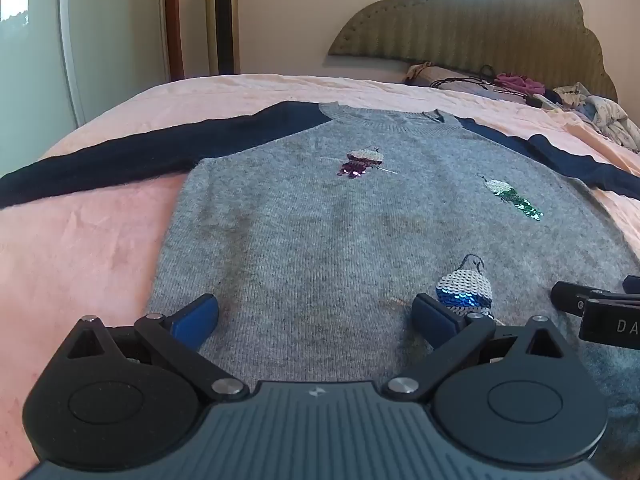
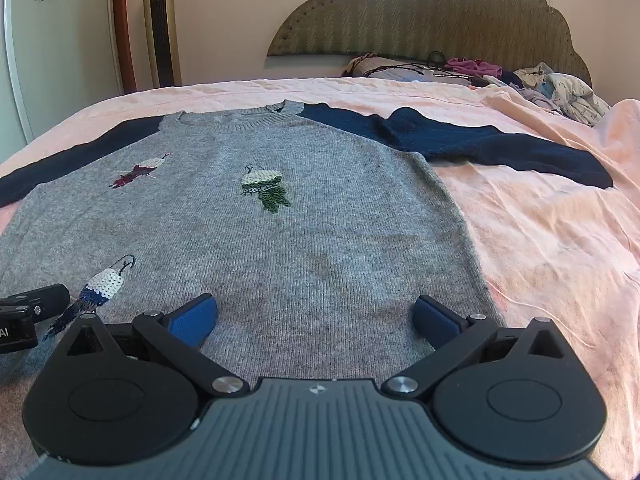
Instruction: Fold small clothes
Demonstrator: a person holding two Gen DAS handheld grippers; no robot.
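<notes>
A small grey sweater [image 1: 320,232] with navy sleeves and sequin bird patches lies flat, front up, on the pink bed; it also shows in the right wrist view [image 2: 280,232]. Its left sleeve [image 1: 120,156] and right sleeve [image 2: 480,144] are spread outwards. My left gripper [image 1: 316,312] is open, hovering over the sweater's lower left part. My right gripper [image 2: 316,316] is open over the lower right part, near the hem. Each gripper's tip shows in the other's view, the right one [image 1: 592,304] and the left one [image 2: 36,308]. Neither holds anything.
The pink bedsheet [image 2: 540,240] surrounds the sweater. A pile of clothes [image 2: 560,88] and cords lies at the padded headboard [image 2: 420,12]. A tower fan [image 2: 162,24] and a wardrobe stand beyond the bed's far left side.
</notes>
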